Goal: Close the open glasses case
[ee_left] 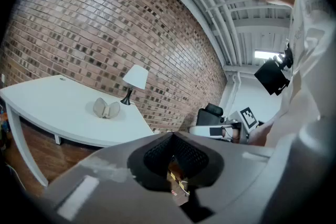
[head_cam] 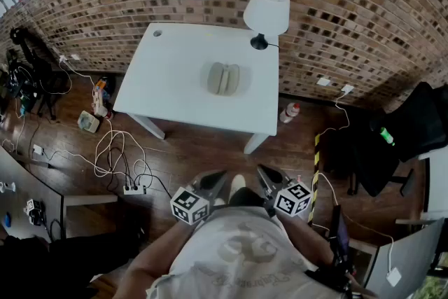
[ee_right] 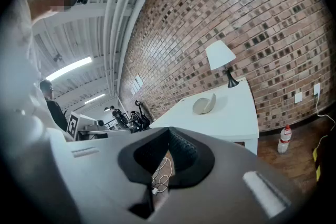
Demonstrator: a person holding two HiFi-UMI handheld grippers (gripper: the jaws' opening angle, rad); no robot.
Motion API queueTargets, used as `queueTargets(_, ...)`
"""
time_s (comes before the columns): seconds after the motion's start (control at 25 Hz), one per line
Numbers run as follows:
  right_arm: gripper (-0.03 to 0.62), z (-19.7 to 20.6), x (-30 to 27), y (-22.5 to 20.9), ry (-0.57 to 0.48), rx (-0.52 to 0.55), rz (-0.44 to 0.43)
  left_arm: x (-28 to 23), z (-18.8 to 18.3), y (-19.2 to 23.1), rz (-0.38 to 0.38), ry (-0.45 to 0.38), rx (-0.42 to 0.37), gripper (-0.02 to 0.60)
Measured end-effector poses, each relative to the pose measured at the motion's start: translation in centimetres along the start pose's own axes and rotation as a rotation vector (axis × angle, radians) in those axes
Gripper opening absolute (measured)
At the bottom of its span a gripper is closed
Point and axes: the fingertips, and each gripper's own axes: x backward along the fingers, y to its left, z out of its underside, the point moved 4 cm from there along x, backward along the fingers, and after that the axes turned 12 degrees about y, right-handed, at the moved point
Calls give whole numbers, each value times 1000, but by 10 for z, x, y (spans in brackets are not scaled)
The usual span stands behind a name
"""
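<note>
- Presently well ahead of both grippers, far beyond reach: pale grey-beige hard-shell glasses case [head_cam: 224, 78], splayed open with its two halves side by side on the white rectangular table [head_cam: 175, 91].
- Left gripper [head_cam: 210, 183] clenched on nothing; right gripper [head_cam: 269, 179] likewise clenched and empty, both low by the person's body.
- Probably light, rigid and smooth-skinned, so prone to sliding on the bare tabletop.
- Best handled by steadying one half and folding the other over by its outer edge, away from the hinge.
</note>
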Motion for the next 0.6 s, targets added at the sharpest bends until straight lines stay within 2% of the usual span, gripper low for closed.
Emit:
queueTargets(0.2,8,-9,-17,-8,-2,-8,-22,-2,-4,17,-21,3,21,6)
queueTargets(0.36,8,-14,-29,-10,36,-6,-48,-11,-6,25,-34,11,44,6)
queueTargets(0.6,8,-38,-41,-37,45,-6,-54,-30,-25,39,-43,7,48,6)
